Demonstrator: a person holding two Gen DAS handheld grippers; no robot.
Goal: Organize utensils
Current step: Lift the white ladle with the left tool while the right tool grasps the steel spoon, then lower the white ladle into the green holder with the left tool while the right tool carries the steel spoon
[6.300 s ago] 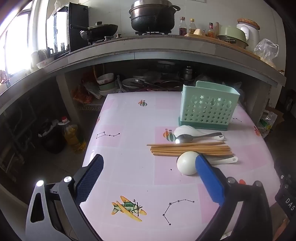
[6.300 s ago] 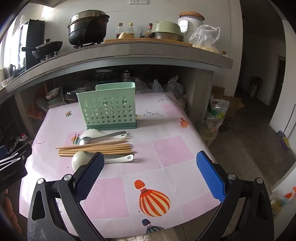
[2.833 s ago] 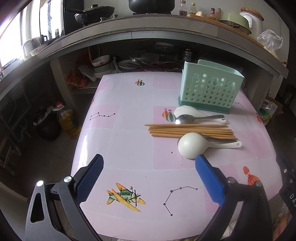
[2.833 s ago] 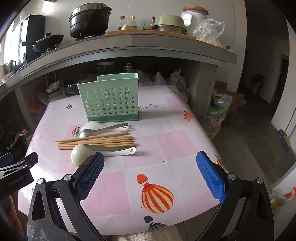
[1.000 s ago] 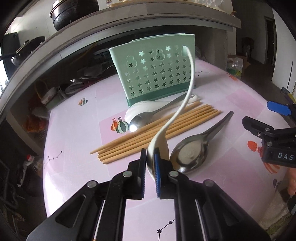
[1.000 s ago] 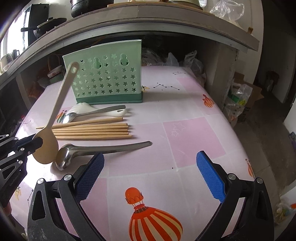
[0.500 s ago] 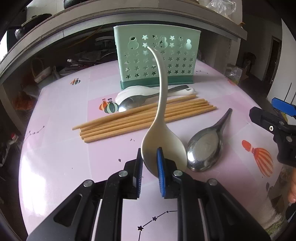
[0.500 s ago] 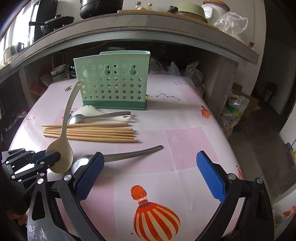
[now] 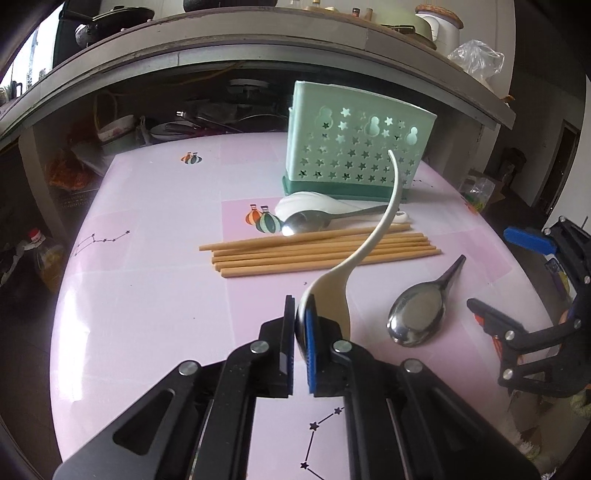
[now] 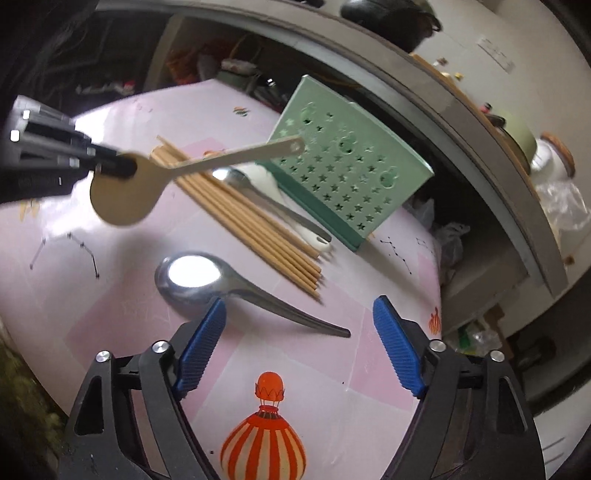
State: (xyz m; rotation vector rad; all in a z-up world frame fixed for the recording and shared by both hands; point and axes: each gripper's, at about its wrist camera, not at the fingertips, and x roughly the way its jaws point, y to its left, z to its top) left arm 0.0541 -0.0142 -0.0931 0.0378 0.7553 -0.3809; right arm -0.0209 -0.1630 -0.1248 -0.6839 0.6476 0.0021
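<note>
A table [image 9: 155,295] under a pale pink cloth printed with hot-air balloons and star patterns fills the middle of both views. Behind it, across the upper part of the frame, runs a grey concrete counter [image 9: 258,48] carrying a dark pan [image 9: 107,22] at upper left and a plastic bag [image 9: 476,59] at upper right. The shadowed shelf [image 9: 207,118] beneath the counter holds stacked bowls and plates. Daylight enters from a window [image 9: 22,62] at the far upper left and glares on the cloth. A bottle of oil [image 9: 46,254] stands on the dim floor at left. A dark doorway [image 9: 561,162] shows at right.
</note>
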